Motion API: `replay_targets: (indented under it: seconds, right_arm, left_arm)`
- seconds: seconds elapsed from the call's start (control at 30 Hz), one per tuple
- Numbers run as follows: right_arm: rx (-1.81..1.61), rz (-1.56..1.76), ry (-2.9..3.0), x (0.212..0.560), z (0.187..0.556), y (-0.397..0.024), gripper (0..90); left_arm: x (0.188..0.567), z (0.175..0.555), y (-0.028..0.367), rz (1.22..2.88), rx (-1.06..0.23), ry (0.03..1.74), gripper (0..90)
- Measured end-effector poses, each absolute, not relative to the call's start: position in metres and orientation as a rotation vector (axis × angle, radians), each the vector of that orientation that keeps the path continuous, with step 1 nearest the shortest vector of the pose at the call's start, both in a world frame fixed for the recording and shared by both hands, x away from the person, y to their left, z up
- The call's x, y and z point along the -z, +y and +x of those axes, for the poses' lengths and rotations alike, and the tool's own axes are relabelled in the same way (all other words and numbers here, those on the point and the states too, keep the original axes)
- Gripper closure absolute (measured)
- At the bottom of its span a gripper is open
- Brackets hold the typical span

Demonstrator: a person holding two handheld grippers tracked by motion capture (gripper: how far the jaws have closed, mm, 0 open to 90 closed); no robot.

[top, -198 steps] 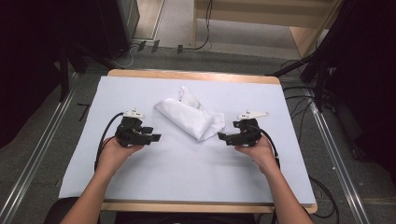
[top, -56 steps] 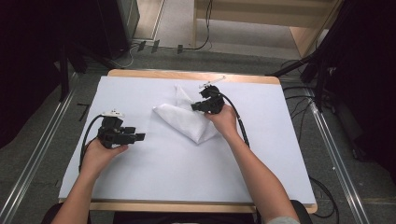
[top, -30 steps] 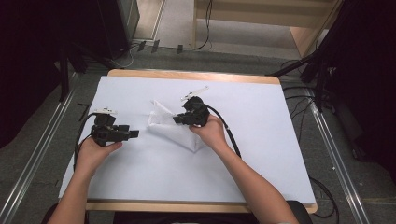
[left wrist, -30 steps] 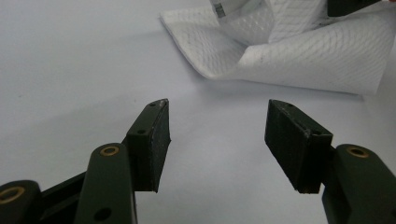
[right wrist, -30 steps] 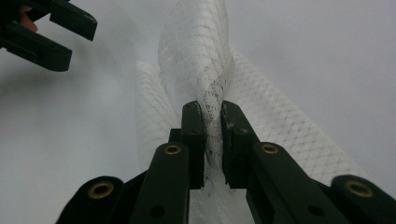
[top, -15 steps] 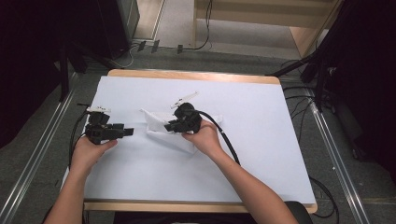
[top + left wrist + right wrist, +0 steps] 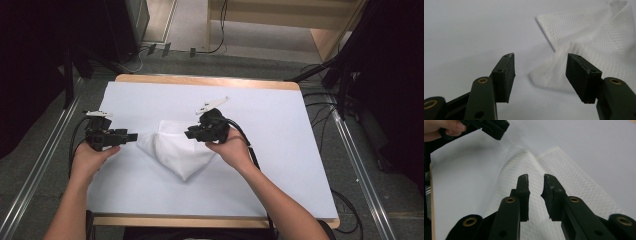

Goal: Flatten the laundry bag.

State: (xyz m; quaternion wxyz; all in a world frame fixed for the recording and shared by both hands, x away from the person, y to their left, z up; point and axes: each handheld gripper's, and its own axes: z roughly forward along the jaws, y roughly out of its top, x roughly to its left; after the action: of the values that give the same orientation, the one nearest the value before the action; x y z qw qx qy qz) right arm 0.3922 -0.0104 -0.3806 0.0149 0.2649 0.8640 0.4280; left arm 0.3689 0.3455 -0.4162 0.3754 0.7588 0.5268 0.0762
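A white textured cloth (image 7: 176, 152) lies folded in a rough triangle on the table's white cover (image 7: 280, 165). My left gripper (image 7: 131, 136) is at the cloth's left corner with its jaws wide open. That blurred corner (image 7: 546, 77) lies low between them, and the pads do not press on it. My right gripper (image 7: 192, 134) hovers over the cloth's upper fold and points left. Its jaws have just been opening and stand a narrow gap apart (image 7: 535, 178), with nothing between them and the cloth (image 7: 574, 180) below. The left gripper (image 7: 491, 127) is also at the top left of the right gripper view.
The table has wooden edges at the far side (image 7: 210, 80) and the near side. Black cables (image 7: 345, 200) trail off the right side. Metal rails (image 7: 30, 175) run along the floor on both sides, and dark equipment stands behind at the left.
The right gripper carried the cloth's upper part leftward toward the left gripper, then parted its jaws and lifted off the fold. The left gripper has hardly moved.
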Motion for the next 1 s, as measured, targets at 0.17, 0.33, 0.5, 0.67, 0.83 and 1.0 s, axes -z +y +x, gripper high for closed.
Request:
replay_targets:
  seconds: [0.17,0.33,0.5,0.67,0.83,1.0]
  right_arm:
    - [-1.311,0.884,2.667,0.398,0.39,-0.033,76.4]
    - [-1.291,0.921,2.666,0.411,0.389,-0.045,75.5]
    - [-1.273,0.947,2.673,0.423,0.384,-0.056,74.6]
    - [-1.259,0.97,2.664,0.428,0.381,-0.062,73.8]
    - [-1.245,0.988,2.657,0.434,0.377,-0.066,72.8]
    - [-1.219,0.999,2.652,0.437,0.372,-0.069,72.7]
  left_arm:
    - [0.417,0.376,0.34,1.953,-0.173,1.327,42.7]
    - [0.417,0.384,0.33,1.986,-0.16,1.301,43.8]
    - [0.418,0.397,0.318,2.012,-0.154,1.273,43.8]
    - [0.418,0.409,0.305,2.042,-0.146,1.239,44.3]
    - [0.422,0.418,0.295,2.065,-0.129,1.222,44.4]
    - [0.419,0.418,0.29,2.073,-0.12,1.197,43.7]
